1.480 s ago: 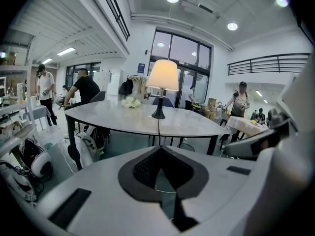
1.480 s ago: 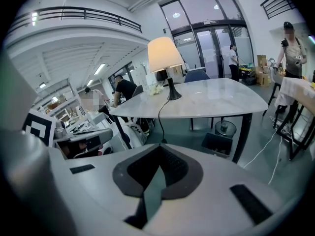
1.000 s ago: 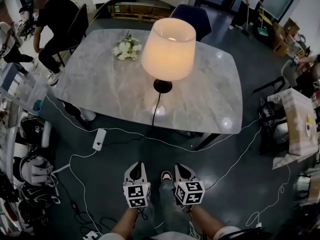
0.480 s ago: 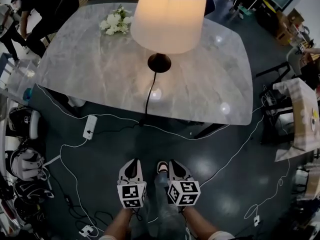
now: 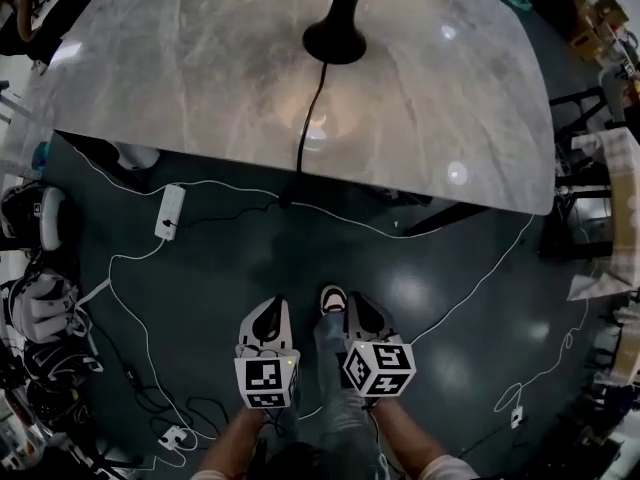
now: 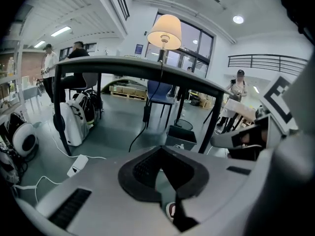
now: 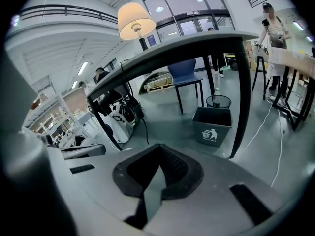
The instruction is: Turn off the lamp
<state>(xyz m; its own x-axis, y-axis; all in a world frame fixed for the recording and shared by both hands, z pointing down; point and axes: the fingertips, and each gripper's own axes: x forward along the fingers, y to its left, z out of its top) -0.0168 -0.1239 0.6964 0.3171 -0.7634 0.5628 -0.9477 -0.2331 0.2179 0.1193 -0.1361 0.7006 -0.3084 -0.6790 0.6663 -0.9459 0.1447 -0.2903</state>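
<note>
The lamp (image 5: 335,38) stands lit mid-tabletop, its shade glowing in both gripper views. Its cord (image 5: 303,128) runs off the near edge of the tabletop (image 5: 180,88) to the floor, where a power strip (image 5: 169,211) lies among loose white cables. No switch shows in any view.

The left tongs (image 5: 270,315) and right tongs (image 5: 362,313) hang low, side by side over the floor, well apart from the lamp. Both are pressed together and hold nothing.

The risks, as I judge them:
- The shade sits on a thin stem, so a push from shut tongs could tip it.
- A pull on the cord could drag the base toward the edge.
- The floor cables could catch a foot.
</note>
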